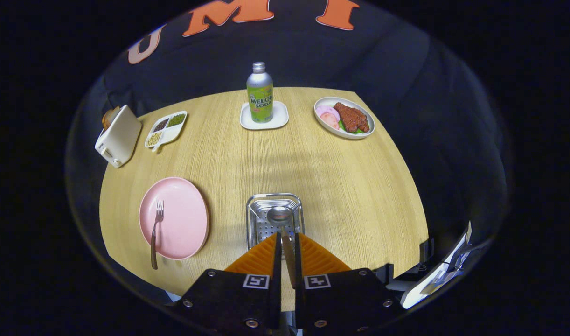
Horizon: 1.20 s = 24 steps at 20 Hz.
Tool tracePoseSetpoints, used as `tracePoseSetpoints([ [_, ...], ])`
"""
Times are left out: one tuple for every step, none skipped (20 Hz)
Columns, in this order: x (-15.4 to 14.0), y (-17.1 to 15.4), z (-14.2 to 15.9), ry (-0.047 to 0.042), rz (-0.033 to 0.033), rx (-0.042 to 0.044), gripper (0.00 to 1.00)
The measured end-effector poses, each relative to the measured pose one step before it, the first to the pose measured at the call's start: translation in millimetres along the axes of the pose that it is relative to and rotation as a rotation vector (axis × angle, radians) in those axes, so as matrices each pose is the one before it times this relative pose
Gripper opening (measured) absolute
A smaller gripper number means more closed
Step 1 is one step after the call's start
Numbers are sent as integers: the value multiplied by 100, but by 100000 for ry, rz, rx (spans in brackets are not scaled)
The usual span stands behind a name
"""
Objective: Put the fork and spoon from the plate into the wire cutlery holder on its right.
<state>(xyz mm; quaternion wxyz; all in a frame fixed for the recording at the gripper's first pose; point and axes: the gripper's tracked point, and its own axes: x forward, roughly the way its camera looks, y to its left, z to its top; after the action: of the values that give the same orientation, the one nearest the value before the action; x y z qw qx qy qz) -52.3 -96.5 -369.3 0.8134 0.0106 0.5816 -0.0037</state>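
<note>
Gripper: my gripper (285,240) is clenched on the spoon (282,224); I see both orange fingers (261,256) pressing its handle from the two sides.
Spoon: its bowl points forward, just ahead of the fingertips, and it is over the inside of the wire cutlery holder (255,205). If the bowl touches the bottom, I cannot tell.
Wire cutlery holder: it stands on the table (359,186), directly ahead of my fingers, to the right of the pink plate (184,219) and apart from it.
Fork: the fork (155,231) lies on the pink plate, tines away from me, and the brown handle goes over the near rim of the plate.
Far side: I see a toaster (118,135), a divided tray (167,129) with beans, a soda bottle (260,93) upright on a white coaster (280,119), and a dish of food (344,118).
</note>
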Motion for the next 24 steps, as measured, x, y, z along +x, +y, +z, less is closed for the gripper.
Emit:
tracePoseSetpoints([
  [-439, 181, 851, -4803, 200, 1278, 13],
  [-483, 174, 916, -5118, 381, 1296, 14],
  [-498, 241, 1046, -5216, 149, 1164, 14],
  [-434, 180, 768, -4801, 49, 1067, 17],
  [-436, 474, 960, -4614, 854, 1334, 20],
  [-447, 644, 916, -4846, 1157, 1407, 25],
  [-485, 592, 1082, -5106, 1314, 1137, 29],
  [-437, 681, 911, -5054, 759, 490, 37],
  [-384, 446, 994, -4736, 438, -669, 41],
  [-325, 397, 805, -4365, 157, -1131, 49],
  [-380, 578, 949, -4537, 730, -993, 53],
  [-424, 776, 980, -4424, 533, -843, 62],
  [-241, 774, 822, -3957, 809, -979, 66],
  [-334, 801, 623, -3481, 798, -1052, 73],
  [-412, 737, 523, -3045, 930, -1031, 77],
  [-290, 958, 474, -2560, 882, -959, 80],
  [-219, 936, 448, -2322, 999, -540, 81],
  [-48, 980, 97, -1986, 1106, -288, 83],
  [-156, 925, 310, -1328, 1042, 604, 83],
  [-138, 804, 133, -1099, 1122, 1001, 84],
  [8, 895, 53, -572, 1189, 1008, 86],
  [-81, 695, -121, -350, 962, 455, 87],
  [64, 796, -119, -149, 979, 32, 88],
  [84, 698, -319, 309, 857, -341, 88],
])
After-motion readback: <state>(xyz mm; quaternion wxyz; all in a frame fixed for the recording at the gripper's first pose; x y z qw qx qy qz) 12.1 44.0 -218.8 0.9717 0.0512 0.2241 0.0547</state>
